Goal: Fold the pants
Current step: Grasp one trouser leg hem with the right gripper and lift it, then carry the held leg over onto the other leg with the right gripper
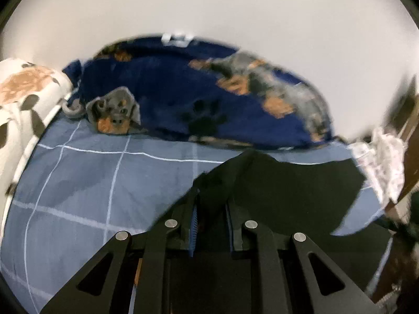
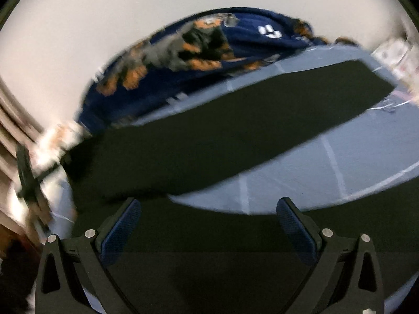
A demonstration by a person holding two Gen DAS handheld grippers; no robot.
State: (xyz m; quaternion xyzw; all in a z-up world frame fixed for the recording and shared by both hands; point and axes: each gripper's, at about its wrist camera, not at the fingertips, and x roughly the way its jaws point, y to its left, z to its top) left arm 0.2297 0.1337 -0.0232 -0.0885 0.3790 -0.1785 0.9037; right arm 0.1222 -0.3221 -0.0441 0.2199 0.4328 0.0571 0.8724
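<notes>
Left gripper (image 1: pixel 211 204) clamped on black pants (image 1: pixel 282 183) edge, raising it to fold; right gripper (image 2: pixel 209 225) spread wide, poised over the fabric.

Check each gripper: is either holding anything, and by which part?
The left gripper is shut on the black pants, pinching a raised fold at their near edge. The right gripper is open above the pants, holding nothing.

Bedroom in a home, indicated by a bed with checked blue sheet (image 1: pixel 78 183), a dog-print blanket (image 1: pixel 167 91) at 12 o'clock, and a pillow (image 1: pixel 23 91) at 9 o'clock.
</notes>
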